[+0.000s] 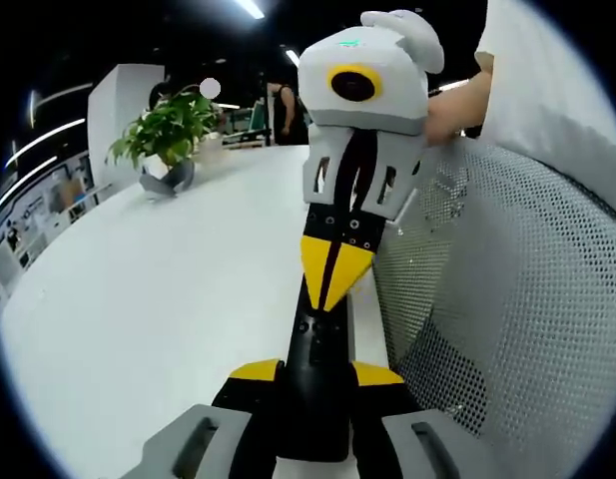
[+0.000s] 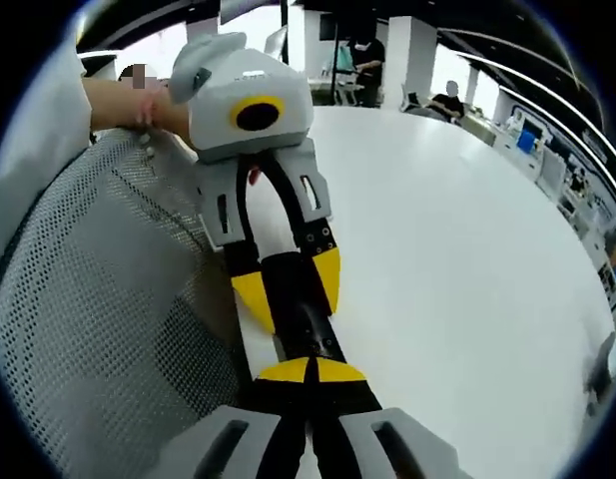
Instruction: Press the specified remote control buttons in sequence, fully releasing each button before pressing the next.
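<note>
Left gripper (image 1: 315, 399): jaws closed on the near end of the remote (image 1: 322, 349), held over the table (image 1: 168, 299) edge, beside a mesh chair back (image 1: 507, 329). The remote's long axis runs straight ahead to the right gripper (image 1: 337, 269), closed on its far end. Right gripper view: own gripper (image 2: 309, 384), remote (image 2: 303, 324), left gripper (image 2: 288, 289) opposite. Both are equally near; no jaw is judged free for pressing.
</note>
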